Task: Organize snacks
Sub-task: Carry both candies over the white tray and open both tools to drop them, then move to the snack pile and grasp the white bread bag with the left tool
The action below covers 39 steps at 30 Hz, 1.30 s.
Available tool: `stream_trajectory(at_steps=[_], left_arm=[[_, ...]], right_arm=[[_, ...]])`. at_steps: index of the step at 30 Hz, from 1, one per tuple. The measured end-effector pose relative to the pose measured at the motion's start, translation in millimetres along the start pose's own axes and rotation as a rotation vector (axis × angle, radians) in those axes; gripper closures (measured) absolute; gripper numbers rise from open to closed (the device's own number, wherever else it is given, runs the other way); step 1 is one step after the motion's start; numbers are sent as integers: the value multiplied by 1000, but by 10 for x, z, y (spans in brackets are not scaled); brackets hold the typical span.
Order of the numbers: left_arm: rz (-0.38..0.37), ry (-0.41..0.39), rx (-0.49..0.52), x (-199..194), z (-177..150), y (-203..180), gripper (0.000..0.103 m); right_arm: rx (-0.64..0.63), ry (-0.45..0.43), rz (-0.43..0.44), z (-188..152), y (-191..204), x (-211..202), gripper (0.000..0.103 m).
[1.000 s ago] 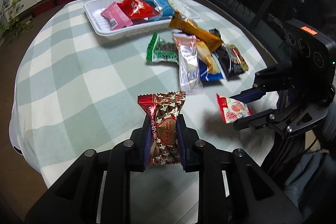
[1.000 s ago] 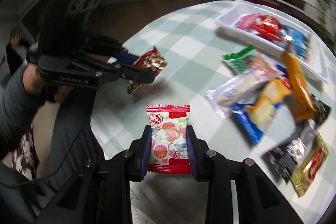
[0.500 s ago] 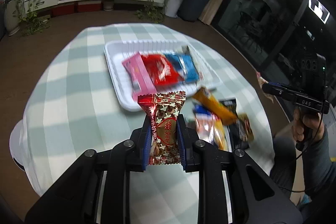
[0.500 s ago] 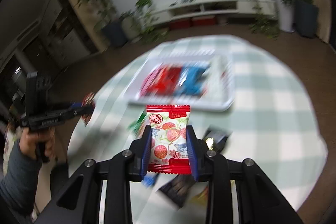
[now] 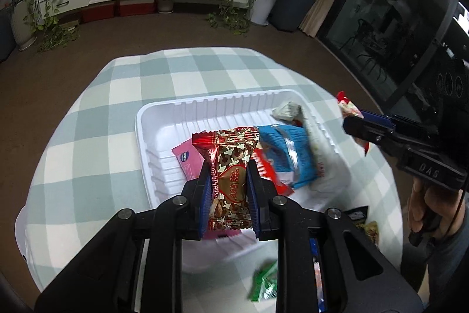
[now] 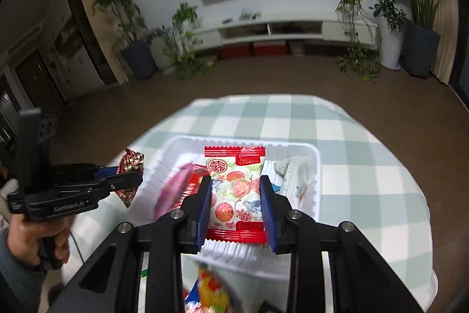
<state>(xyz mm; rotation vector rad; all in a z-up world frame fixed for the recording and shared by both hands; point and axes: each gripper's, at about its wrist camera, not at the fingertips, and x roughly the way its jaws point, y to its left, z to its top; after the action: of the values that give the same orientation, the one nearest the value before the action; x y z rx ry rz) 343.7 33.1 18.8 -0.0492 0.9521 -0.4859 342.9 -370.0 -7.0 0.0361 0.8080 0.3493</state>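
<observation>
My left gripper point(image 5: 228, 192) is shut on a red and gold chocolate snack packet point(image 5: 227, 166) and holds it above the near left part of the white tray point(image 5: 152, 119). My right gripper point(image 6: 235, 197) is shut on a white and red lychee snack packet point(image 6: 234, 184) above the tray point(image 6: 293, 145). The tray holds a pink packet point(image 5: 187, 160), a red packet point(image 5: 265, 169), a blue packet point(image 5: 288, 151) and a pale wrapper point(image 5: 288, 110). The right gripper also shows in the left wrist view point(image 5: 356, 122), and the left gripper shows in the right wrist view point(image 6: 129, 181).
The tray lies on a round table with a green and white check cloth point(image 5: 123, 107). A green packet point(image 5: 263, 283) and other loose packets point(image 5: 366, 225) lie on the near side of the tray. A TV bench point(image 6: 278, 31) and potted plants stand beyond the table.
Both grippers have swung from the table's near side over to the tray, each carrying its packet. The tray now fills the middle of both views.
</observation>
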Motion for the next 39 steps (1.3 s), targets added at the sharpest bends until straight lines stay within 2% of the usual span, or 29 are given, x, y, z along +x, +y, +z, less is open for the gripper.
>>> stream_trajectory(at_steps=[4,9,20,23,25,31,39], left_arm=[[24,22,-12,278,-83,74,83],[54,30,-9,467,-139,121,83],[85,31,-14,583,-168,137,80],[100,33,-22,592,-192,164,72],[105,29,-32,573,-211,180,54],[117,8,-38,497,-254,179,43],[115,-42,-37,171,-336,78,32]], right_arm=[[-20,52,-75,-63,-30,376,69],[-36,75,-121,-141,-55,512,69],[-30,106,-130,-196,-104,626,67],[-29,106,-128,-204,-104,632,65],[-34,106,-127,-207,-99,635,64],[-43,107,-132,-212,-82,618,60],[-22,60,-126,-214,-100,349,40]])
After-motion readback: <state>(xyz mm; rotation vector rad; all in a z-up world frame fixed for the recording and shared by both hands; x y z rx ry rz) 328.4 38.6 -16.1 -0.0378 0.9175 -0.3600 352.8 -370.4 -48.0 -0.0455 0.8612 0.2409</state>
